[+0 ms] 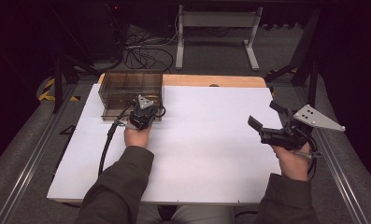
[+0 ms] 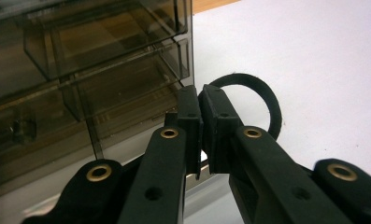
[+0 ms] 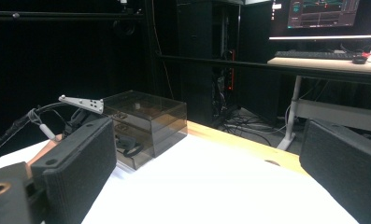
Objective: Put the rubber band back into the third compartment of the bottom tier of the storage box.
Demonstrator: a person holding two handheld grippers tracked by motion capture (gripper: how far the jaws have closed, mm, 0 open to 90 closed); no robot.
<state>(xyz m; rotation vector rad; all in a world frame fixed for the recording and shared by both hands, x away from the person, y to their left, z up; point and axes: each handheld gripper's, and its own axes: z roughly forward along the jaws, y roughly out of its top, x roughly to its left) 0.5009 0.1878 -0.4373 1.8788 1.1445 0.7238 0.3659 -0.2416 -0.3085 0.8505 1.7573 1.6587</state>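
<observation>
Smoky brown see-through plastic, that's the small drawer unit (image 1: 131, 88) sitting at the far left of the white table top (image 1: 206, 140), close to the wooden edge (image 1: 211, 80) behind it. Right up against its front, the left gripper (image 2: 201, 119) has its jaws pinched together on a black ring pull (image 2: 260, 100), a thin loop that curves out to the right of the jaw tips and lies just beside the unit's lower front corner. From the high view the left gripper (image 1: 143, 113) sits at the unit's front right, the left hand (image 1: 137, 135) wrapped behind it, a black cable (image 1: 106, 144) trailing back along the table. From the right gripper view you can see that same gripper's grey plate (image 3: 82, 103) next to the unit (image 3: 146, 123), with the loop hanging at its front.

Over on the far side, well apart, the right gripper (image 1: 266, 122) hovers near the table's right edge, jaws spread wide, nothing between them, the right hand (image 1: 293, 158) gripping from below. Its two black padded jaws stand far apart in its own view, with a desk and monitor (image 3: 323, 14) in the dark background.
</observation>
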